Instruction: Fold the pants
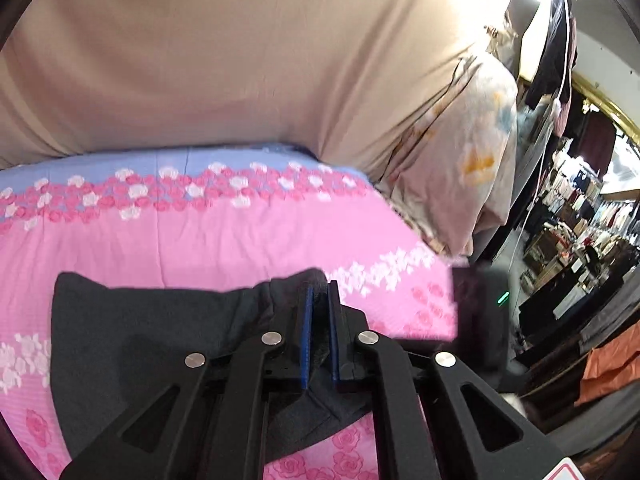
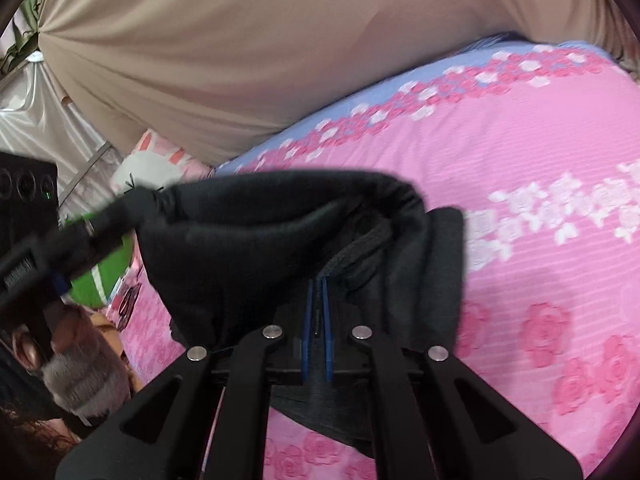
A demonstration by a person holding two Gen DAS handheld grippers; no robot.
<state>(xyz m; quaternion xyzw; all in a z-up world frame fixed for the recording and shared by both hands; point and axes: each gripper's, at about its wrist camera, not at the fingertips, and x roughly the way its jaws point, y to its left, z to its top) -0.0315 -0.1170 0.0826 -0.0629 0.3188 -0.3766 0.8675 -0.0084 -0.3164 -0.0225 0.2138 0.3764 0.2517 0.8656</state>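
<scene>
Black pants point(image 1: 160, 332) held just above pink flowered bedsheet point(image 1: 224, 240) | left gripper point(image 1: 319, 292) jaws clamped on pants' edge | right gripper point(image 2: 318, 284) jaws pinching bunched fabric | beige curtain point(image 2: 240, 60) behind bedsheet

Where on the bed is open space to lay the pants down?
Bare pink floral bedspread lies right of the black pants, up to the blue band by the beige curtain. It is crowded left, by the left gripper and plush toys.

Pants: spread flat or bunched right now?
Bunched. The pants are lifted off the bedspread, draped and creased between the right tool and left tool.
</scene>
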